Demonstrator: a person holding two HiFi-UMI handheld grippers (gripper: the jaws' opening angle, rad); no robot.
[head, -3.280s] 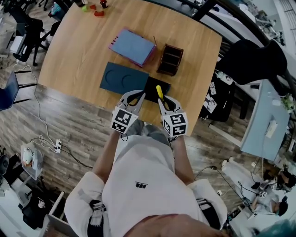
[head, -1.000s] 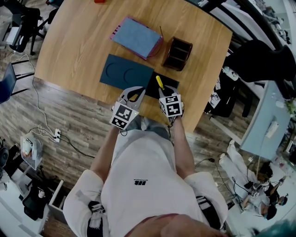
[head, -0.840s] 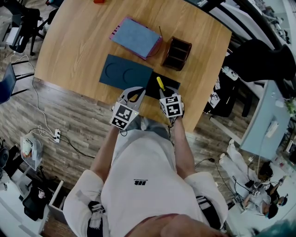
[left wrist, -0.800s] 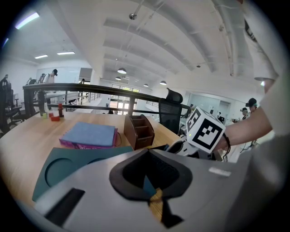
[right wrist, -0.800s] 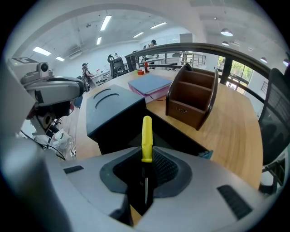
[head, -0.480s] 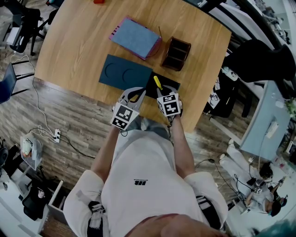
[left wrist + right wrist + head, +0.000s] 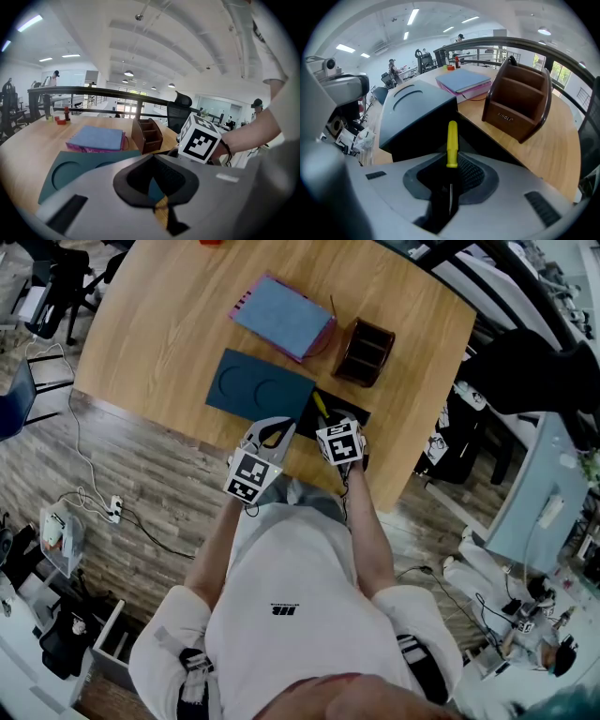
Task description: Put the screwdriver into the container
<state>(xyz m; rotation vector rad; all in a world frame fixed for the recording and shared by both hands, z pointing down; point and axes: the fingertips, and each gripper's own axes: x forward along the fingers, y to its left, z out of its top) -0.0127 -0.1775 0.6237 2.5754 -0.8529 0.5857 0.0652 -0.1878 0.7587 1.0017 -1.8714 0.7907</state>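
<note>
A screwdriver [image 7: 452, 140] with a yellow handle stands between the jaws of my right gripper [image 7: 451, 164], which is shut on its thin metal shaft. The handle points away from me, over a flat black box [image 7: 349, 414] near the table's front edge. In the head view the screwdriver [image 7: 321, 407] pokes out ahead of the right gripper [image 7: 328, 423]. The brown wooden container [image 7: 366, 351] with open compartments stands upright beyond the box, apart from the tool; the right gripper view has the container [image 7: 520, 105] ahead at the right. My left gripper [image 7: 274, 432] hovers to the left, shut and empty.
A dark teal mat [image 7: 261, 388] with two round recesses lies left of the black box. A blue notebook with a pink edge [image 7: 284, 317] lies behind it on the wooden table [image 7: 159, 324]. A black railing and office chairs stand past the table's far side.
My right gripper with the screwdriver has shifted slightly left and farther from me over the black box. The left gripper has stayed in place.
</note>
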